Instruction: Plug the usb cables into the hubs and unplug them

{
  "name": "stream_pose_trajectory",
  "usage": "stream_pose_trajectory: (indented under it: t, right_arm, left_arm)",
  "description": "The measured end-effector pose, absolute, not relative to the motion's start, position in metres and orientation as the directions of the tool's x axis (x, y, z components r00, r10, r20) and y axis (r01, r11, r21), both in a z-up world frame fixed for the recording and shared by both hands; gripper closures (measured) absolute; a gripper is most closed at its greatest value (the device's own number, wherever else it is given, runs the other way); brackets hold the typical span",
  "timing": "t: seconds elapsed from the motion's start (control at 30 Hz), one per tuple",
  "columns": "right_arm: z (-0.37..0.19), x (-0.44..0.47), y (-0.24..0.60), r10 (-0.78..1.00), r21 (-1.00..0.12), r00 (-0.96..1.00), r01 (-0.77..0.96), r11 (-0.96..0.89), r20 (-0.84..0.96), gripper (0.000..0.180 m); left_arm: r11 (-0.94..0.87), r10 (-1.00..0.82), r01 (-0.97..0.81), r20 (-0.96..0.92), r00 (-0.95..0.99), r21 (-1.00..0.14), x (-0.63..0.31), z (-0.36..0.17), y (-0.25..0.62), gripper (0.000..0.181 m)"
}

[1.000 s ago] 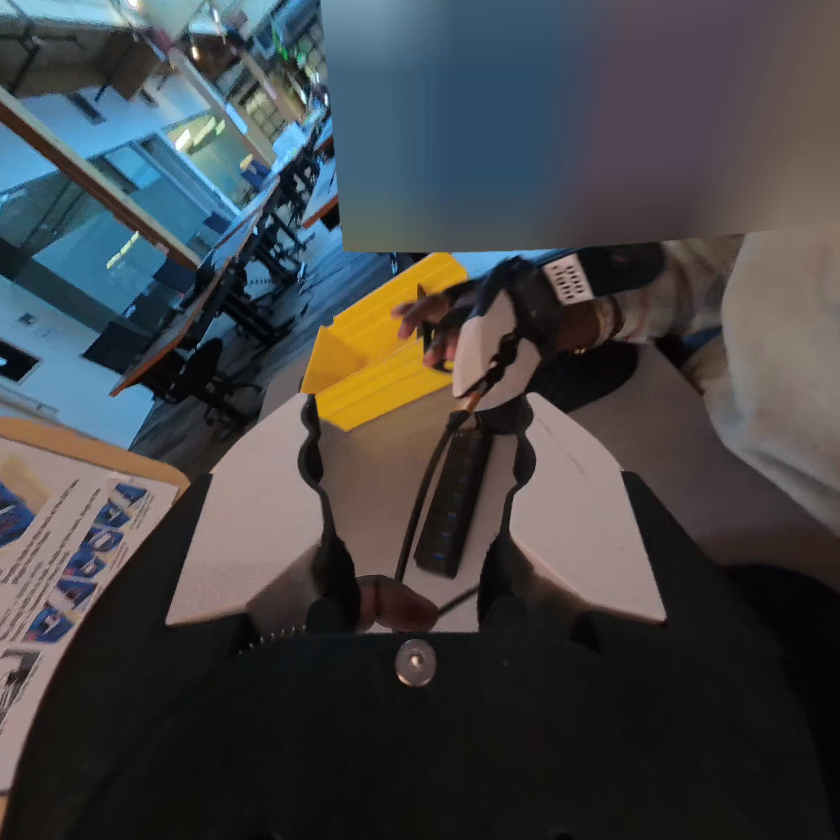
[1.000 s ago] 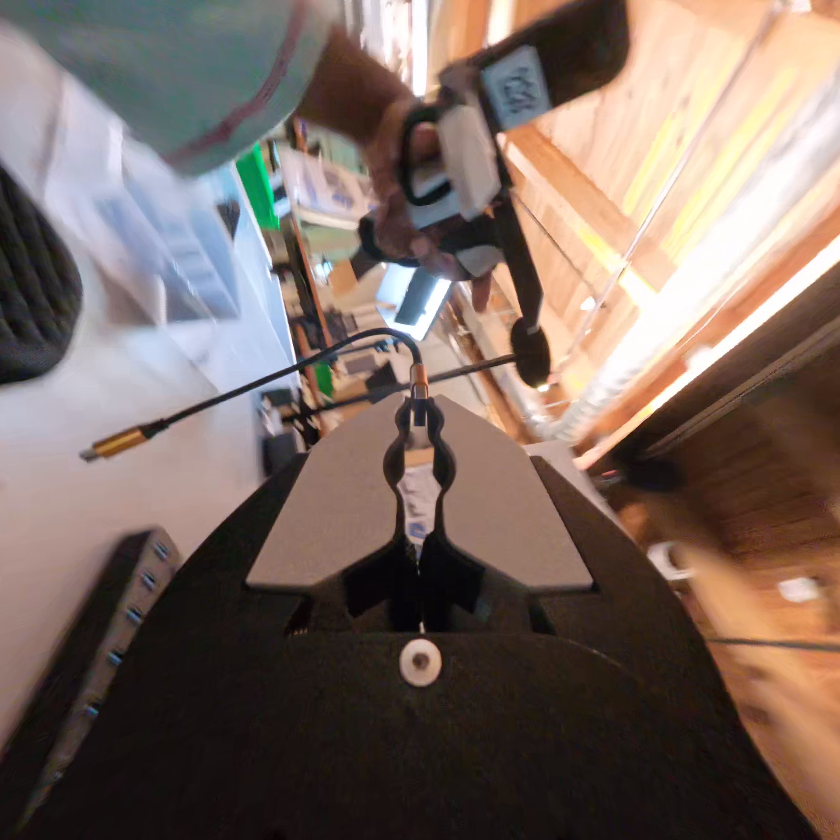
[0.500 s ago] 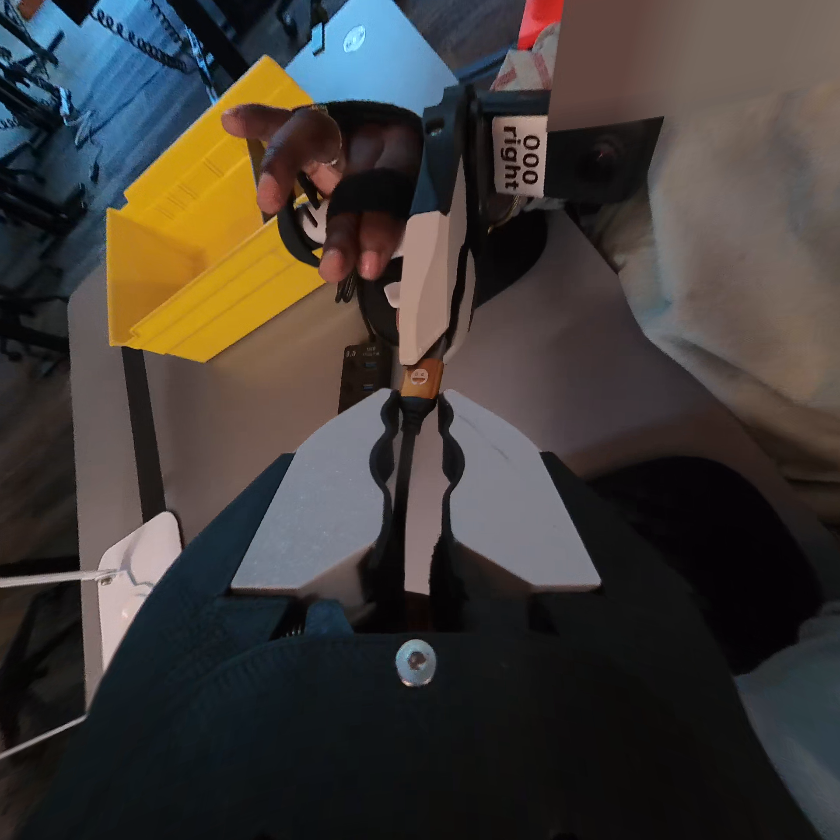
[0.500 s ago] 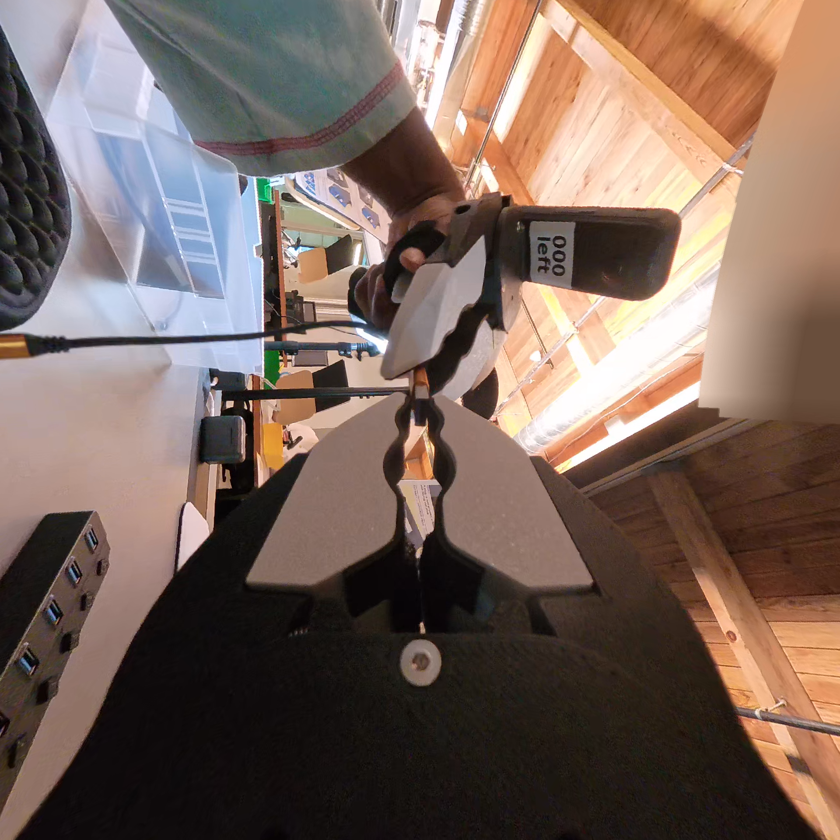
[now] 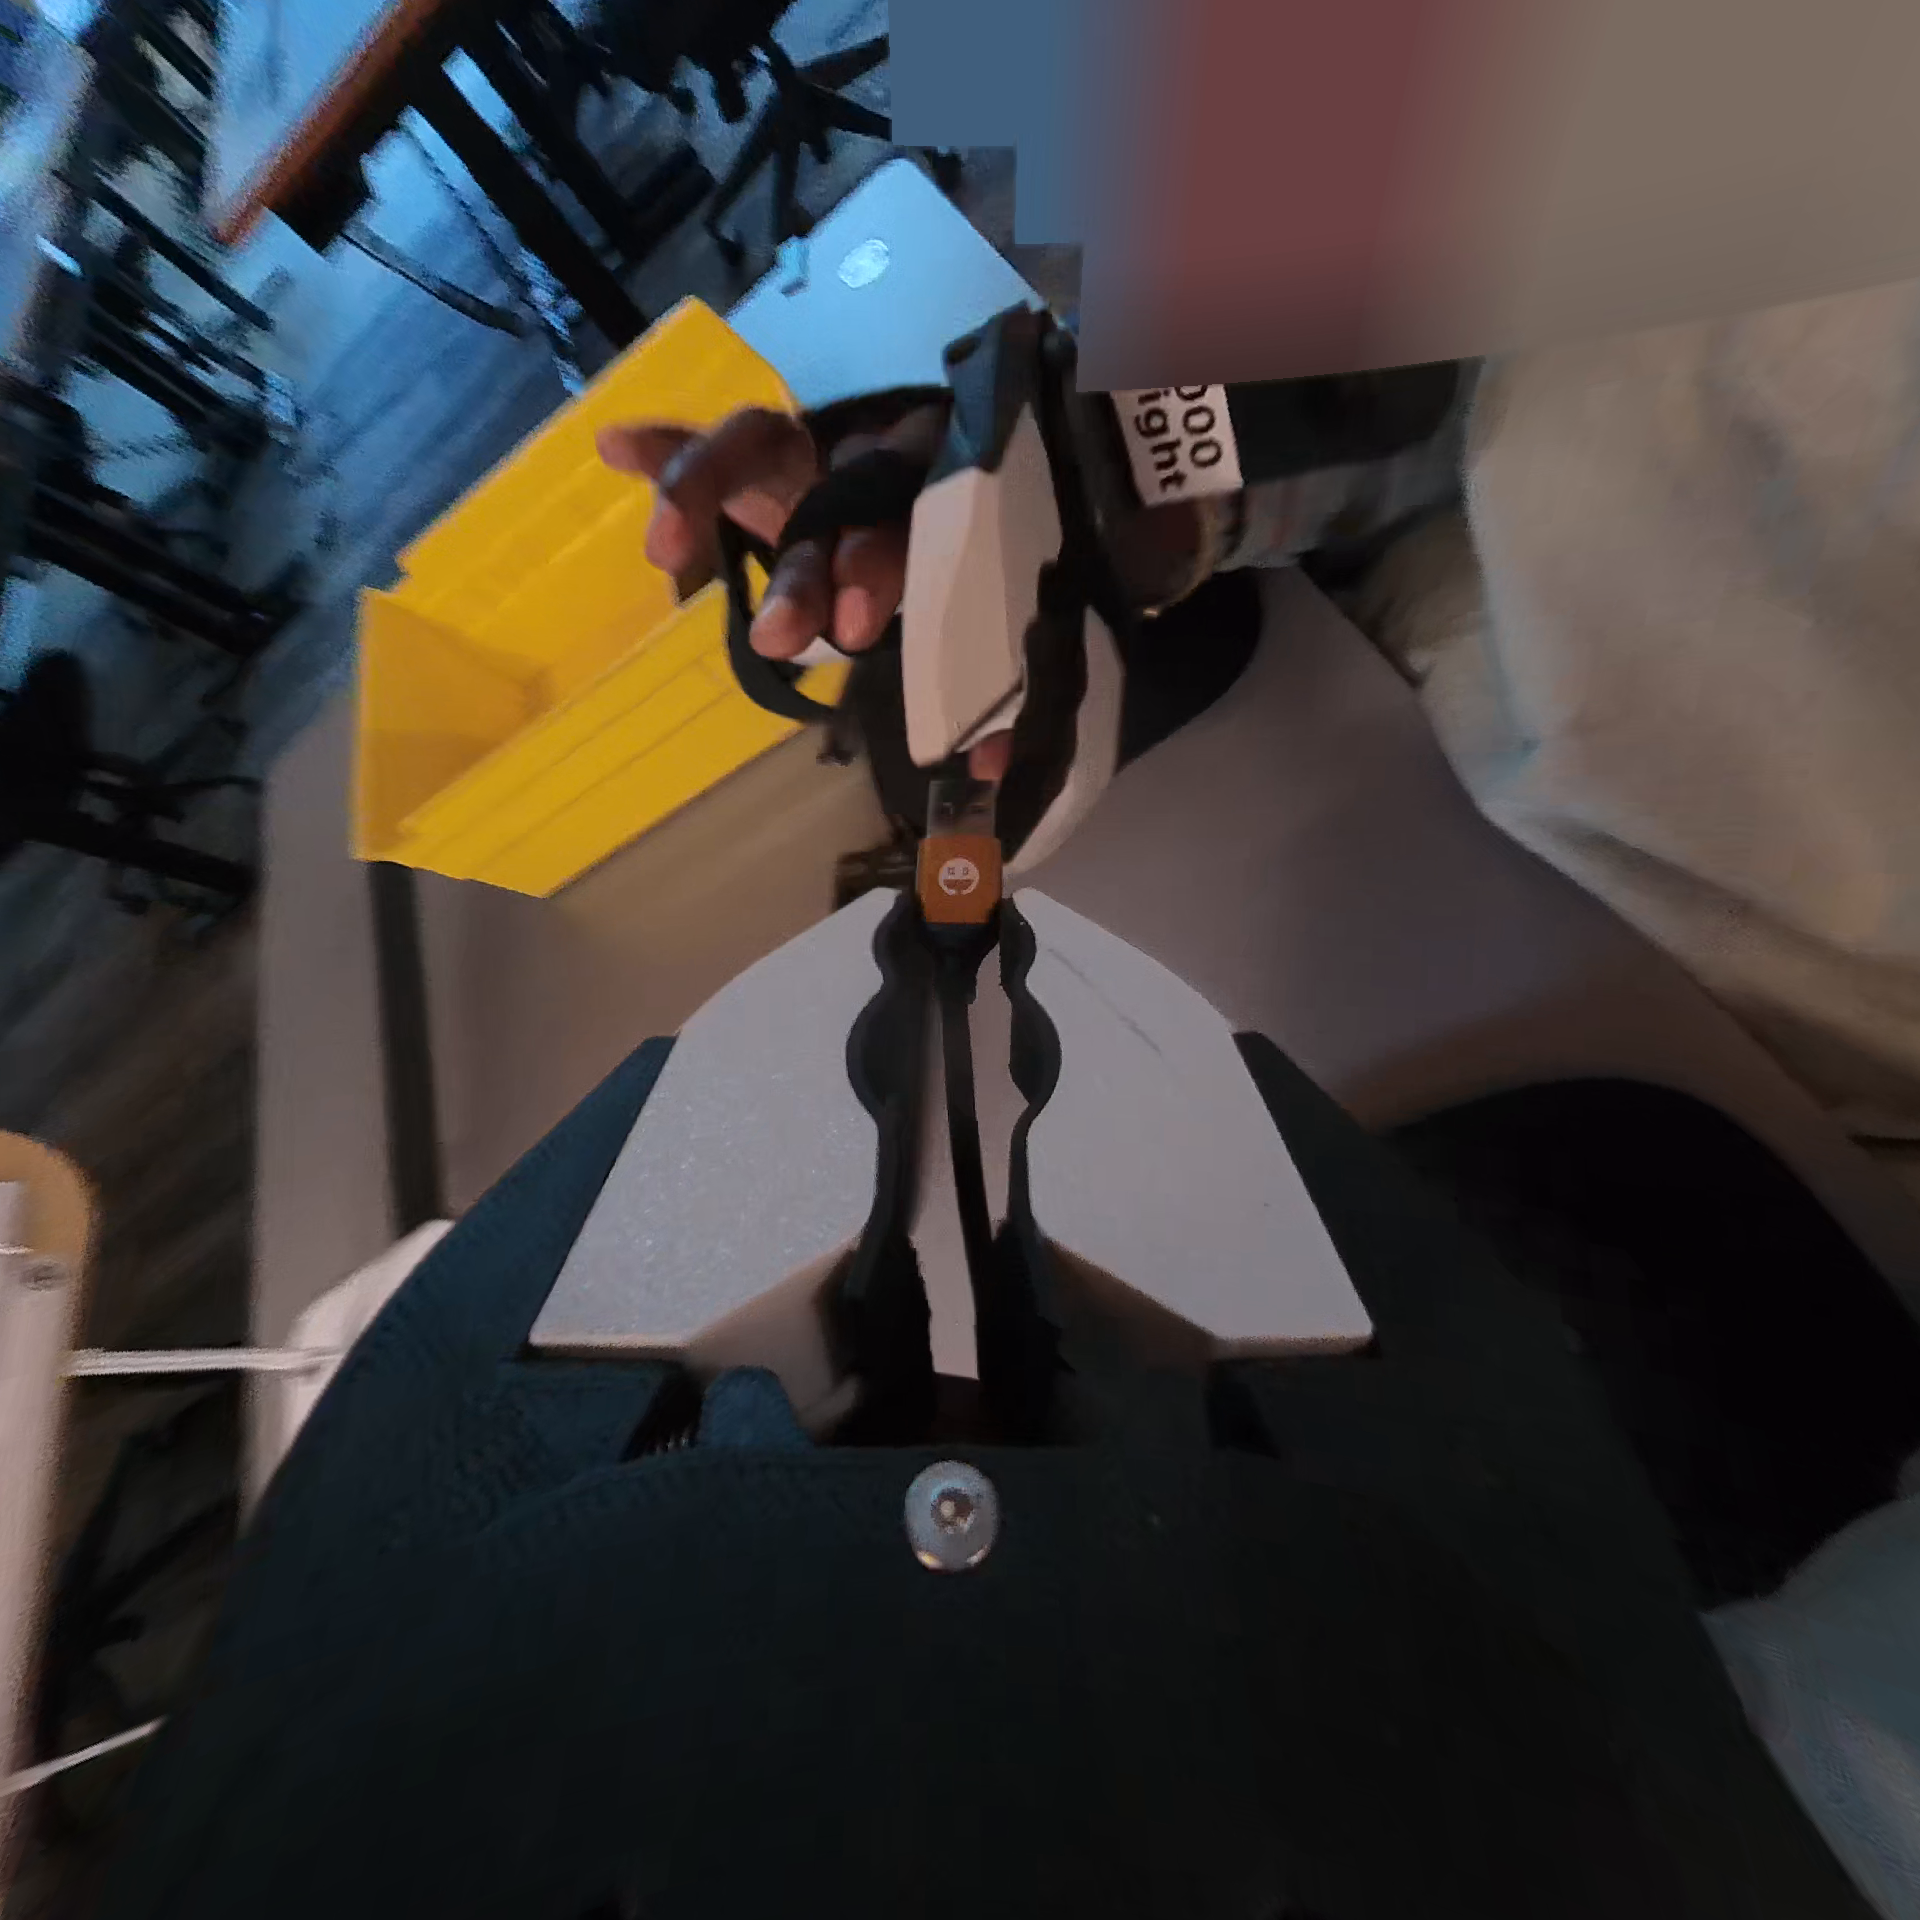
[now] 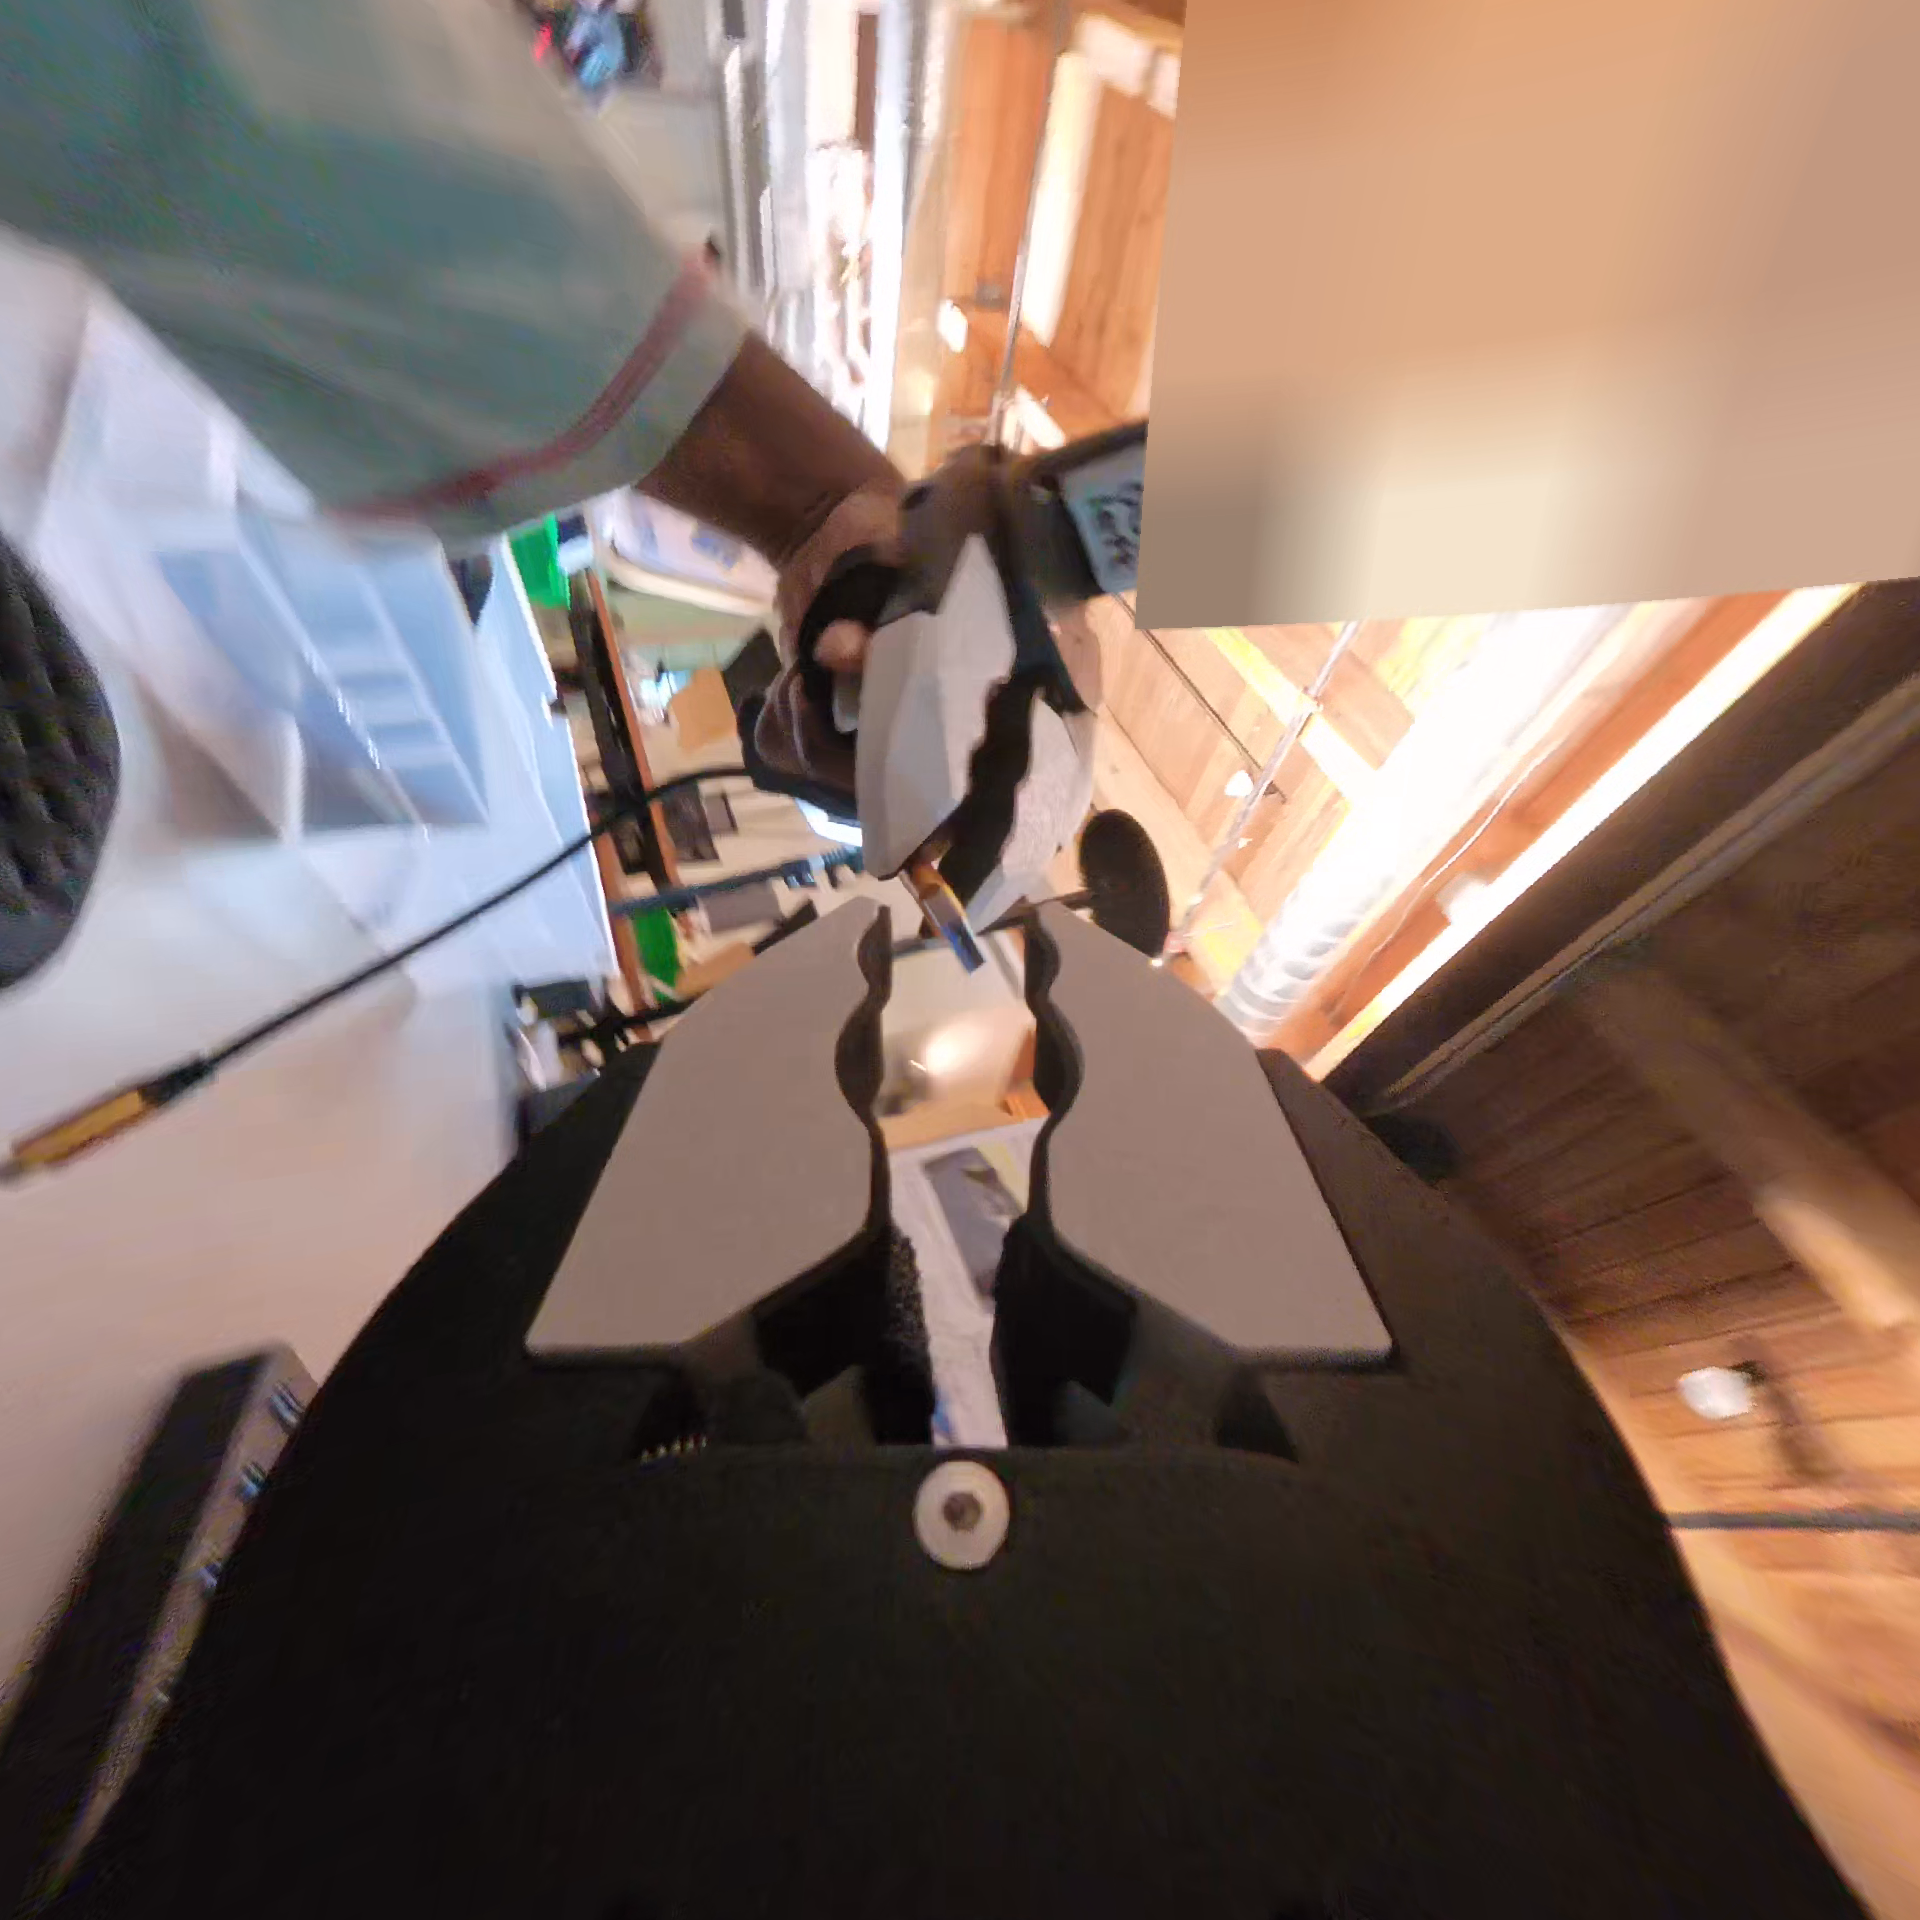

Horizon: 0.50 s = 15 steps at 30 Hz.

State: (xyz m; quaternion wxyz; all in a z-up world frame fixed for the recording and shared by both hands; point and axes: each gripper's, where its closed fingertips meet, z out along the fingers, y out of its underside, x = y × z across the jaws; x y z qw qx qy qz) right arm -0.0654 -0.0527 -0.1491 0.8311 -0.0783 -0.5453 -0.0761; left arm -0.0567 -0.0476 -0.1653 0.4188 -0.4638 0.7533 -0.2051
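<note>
1. The desk (image 5: 1195, 914), pale grey, fills the middle of the left wrist view, with a yellow bin (image 5: 551, 665) on it in the upper left of the frame.
2. The hub (image 6: 156, 1538), a long black bar with a row of ports, lies on the desk at the lower left of the right wrist view, with nothing plugged into the ports that show.
3. The left tool (image 5: 951, 914) is clamped on the usb cable (image 5: 961, 1122) just behind its orange plug (image 5: 958, 878), the metal tip pointing forward.
4. The right tool (image 6: 956, 935) stands apart and empty, the plug tip just ahead of its gap.
5. The cable's other gold-coloured end (image 6: 73, 1132) lies on the desk at the left edge.
6. Judged step: a handover between tools, with plugging in to come. Next, the plug wants turning toward the hub and lining up squarely with a port.
</note>
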Motion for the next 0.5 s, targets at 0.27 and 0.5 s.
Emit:
stream_pose_trajectory:
  t: [0.27, 0.5]
  right_arm:
    - [-0.131, -0.048, -0.054, 0.514, -0.48, 0.394, -0.189, 0.857, 0.762, 0.14]
    - [-0.125, -0.039, -0.051, 0.611, -0.55, 0.376, -0.268, 0.791, 0.696, 0.138]
  left_arm:
    - [0.739, -0.673, -0.116, -0.733, -0.098, -0.663, -0.063, -0.097, -0.069, 0.165]
    - [0.706, -0.708, -0.079, -0.703, -0.061, -0.704, -0.073, -0.087, -0.069, 0.165]
